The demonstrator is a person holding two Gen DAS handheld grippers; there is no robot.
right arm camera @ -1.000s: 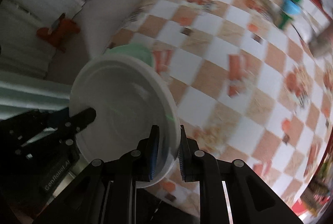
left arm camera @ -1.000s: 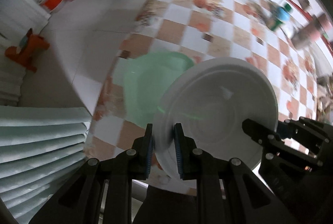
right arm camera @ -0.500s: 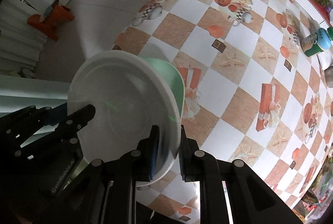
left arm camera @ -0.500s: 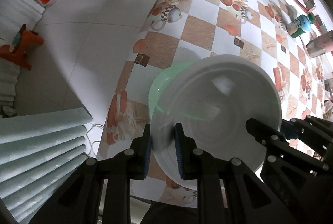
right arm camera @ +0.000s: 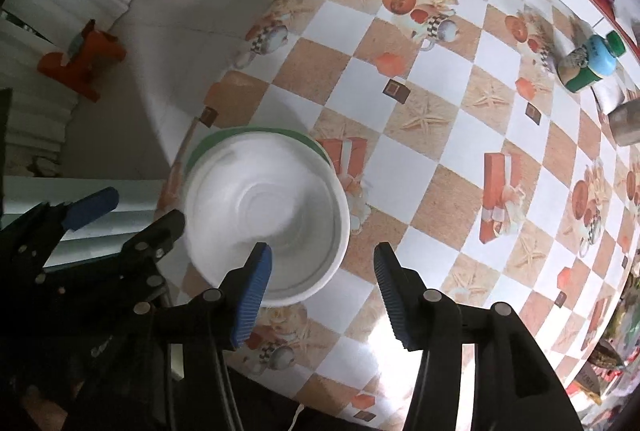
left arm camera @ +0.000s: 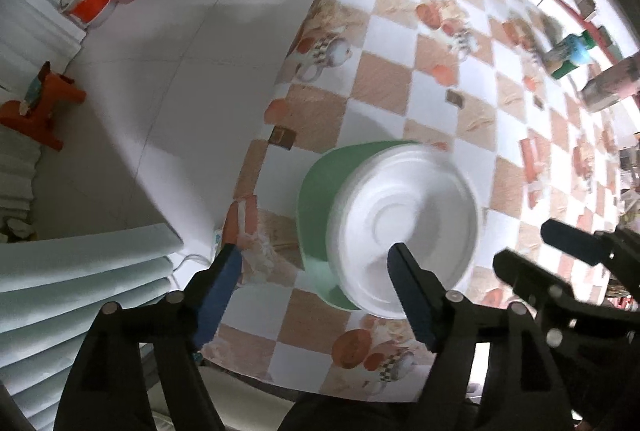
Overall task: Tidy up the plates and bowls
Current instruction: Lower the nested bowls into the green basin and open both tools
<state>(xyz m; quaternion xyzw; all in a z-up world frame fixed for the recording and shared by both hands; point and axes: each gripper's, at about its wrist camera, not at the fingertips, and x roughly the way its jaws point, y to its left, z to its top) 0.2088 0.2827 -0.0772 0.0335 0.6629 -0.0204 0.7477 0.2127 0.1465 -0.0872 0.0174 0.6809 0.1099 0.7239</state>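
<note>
With the white bowl (left arm camera: 404, 227) sitting on the green plate (left arm camera: 320, 191) near the bench (right arm camera: 440, 167) edge, I let my left tool (left arm camera: 316, 283) and right tool (right arm camera: 320, 283), both opening and empty, spread fully before lifting straight up clear of its rim.

A home: checkered oilcloth table (right arm camera: 436, 167), tiled floor (left arm camera: 192, 63), toy horse (right arm camera: 82, 59).
</note>
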